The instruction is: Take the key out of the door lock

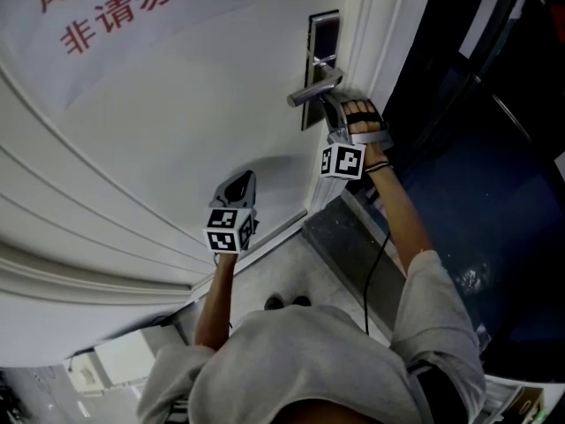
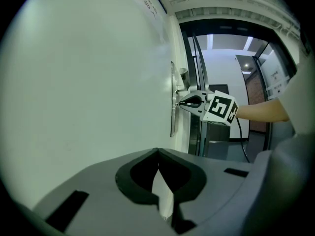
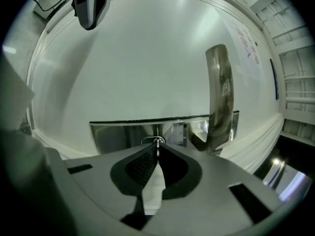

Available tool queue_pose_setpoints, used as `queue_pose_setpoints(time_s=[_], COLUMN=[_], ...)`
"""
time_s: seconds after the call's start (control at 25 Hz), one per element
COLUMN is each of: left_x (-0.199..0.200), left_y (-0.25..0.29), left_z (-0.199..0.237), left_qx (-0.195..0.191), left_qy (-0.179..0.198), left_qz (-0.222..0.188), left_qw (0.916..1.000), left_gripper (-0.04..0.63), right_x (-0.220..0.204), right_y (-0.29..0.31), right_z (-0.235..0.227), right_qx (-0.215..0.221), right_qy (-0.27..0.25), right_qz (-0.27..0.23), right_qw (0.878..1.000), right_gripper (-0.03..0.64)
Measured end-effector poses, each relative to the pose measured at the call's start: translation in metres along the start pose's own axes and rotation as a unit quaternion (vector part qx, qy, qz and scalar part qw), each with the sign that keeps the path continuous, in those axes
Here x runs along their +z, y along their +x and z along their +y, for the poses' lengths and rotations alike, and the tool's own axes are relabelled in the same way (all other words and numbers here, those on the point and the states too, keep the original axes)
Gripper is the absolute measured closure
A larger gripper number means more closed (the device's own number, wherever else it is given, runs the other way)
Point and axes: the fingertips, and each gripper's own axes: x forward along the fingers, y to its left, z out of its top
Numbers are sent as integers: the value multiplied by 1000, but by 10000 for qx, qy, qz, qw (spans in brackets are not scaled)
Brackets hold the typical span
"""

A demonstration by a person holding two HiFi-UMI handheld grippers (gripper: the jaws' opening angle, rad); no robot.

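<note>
Right gripper view: the key (image 3: 157, 141) sits in the lock plate (image 3: 118, 134) at frame centre, with only its small metal head showing. The jaws of your right gripper (image 3: 157, 150) are pressed together on that head, tips almost against the plate. The bite looks shallow, at the pad tips only.

Risks from here, as I judge them:
- Slip. With so little metal in the pads, a quick tug probably strips the jaws off and leaves the key in. If it comes half out and then slips, it drops to the floor by the threshold.
- Binding. Pull off the cylinder's axis and the blade jams or bends. Keep the pull straight out from the door (image 3: 147, 58).
- Wrong angle. I can't tell whether the key is at its release position. If it isn't, pulling harder only makes a slip more likely.
- Handle. The lever (image 3: 219, 92) stands at 2 o'clock of the key, just beside the jaw. Any roll or drift that way knocks it.
- Door swing. In the head view the dark opening lies at 3 o'clock of the lock, so the door may be unlatched and follow your pull.

Your left gripper (image 1: 237, 188) sits at 7 o'clock of the lock, jaws together on nothing. I can't tell whether it touches the door, so don't count on it as a brace.
</note>
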Motion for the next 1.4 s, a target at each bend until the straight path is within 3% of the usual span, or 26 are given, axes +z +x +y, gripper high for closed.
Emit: queue_pose_setpoints(time_s=[0.68, 1.12, 1.4], left_x=[0, 0, 2], left_y=[-2, 5, 5], left_z=[-6, -17, -26], left_qx=[-31, -175, -223], left_qy=[41, 47, 84], left_qz=[7, 0, -32], left_qw=[10000, 9998, 9997], left_gripper=[577, 577, 577], right_x=[-1, -12, -19], right_y=[-4, -36, -56], right_z=[-1, 1, 8], right_qx=[36, -29, 67], right_qy=[9, 98, 744], right_qz=[26, 6, 55], right_qw=[10000, 9999, 9972], right_gripper=[586, 588, 586])
